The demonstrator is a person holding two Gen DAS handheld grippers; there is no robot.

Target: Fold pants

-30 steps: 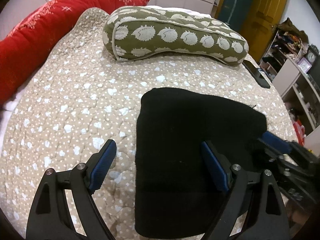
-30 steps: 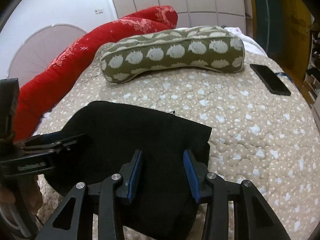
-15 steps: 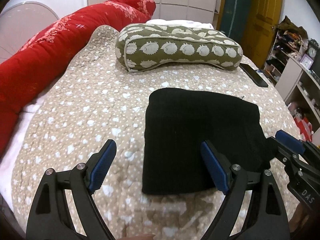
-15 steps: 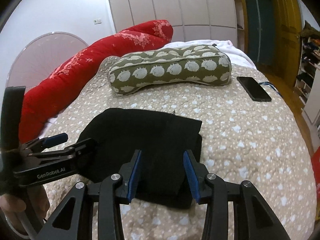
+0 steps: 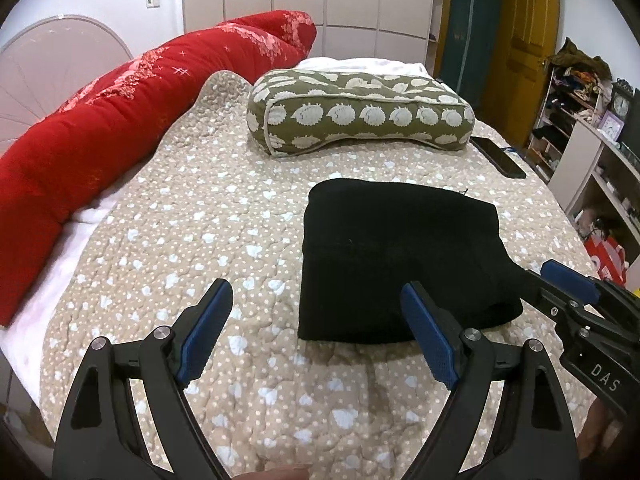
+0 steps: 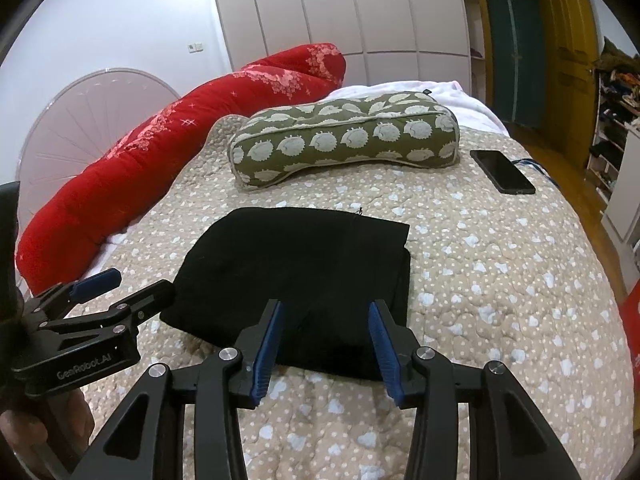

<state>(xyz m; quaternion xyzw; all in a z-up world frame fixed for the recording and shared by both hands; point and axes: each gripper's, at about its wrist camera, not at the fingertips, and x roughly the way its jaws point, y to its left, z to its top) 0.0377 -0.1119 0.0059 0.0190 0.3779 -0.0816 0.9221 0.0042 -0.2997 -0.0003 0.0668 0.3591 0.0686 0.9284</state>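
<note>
**Kid:** Pants [image 5: 396,256] look all folded up! They are a black, chunky square lying on the bed cover [image 5: 200,216], at about one o'clock from the left gripper [image 5: 316,336]. Are they heavy?

**Helper:** I think they are soft and light, a bit thick, like knit cloth. They bend and flop, so they can slide open if you pull one layer only. They are not slippery, and they cannot break.

**Kid:** Where would you grab them?

**Helper:** At the near edge, pinching all the layers at once, one gripper at each near corner.

**Kid:** Are the grippers holding them now?

**Helper:** No. The left gripper has its jaws wide apart with nothing between them. The right gripper [image 6: 326,338] has its jaws apart too; they have just been opening, and they hang above the cloth, holding nothing.

**Kid:** What else is on the bed?

**Helper:** The cover is tan, puffy and dotted with white hearts. A green pillow [image 5: 360,114] sits at twelve o'clock, a red blanket roll [image 5: 132,112] at ten, a black phone [image 6: 502,171] at two. Past the bed are white closet doors [image 6: 360,12] and a yellow door [image 5: 524,52].
</note>
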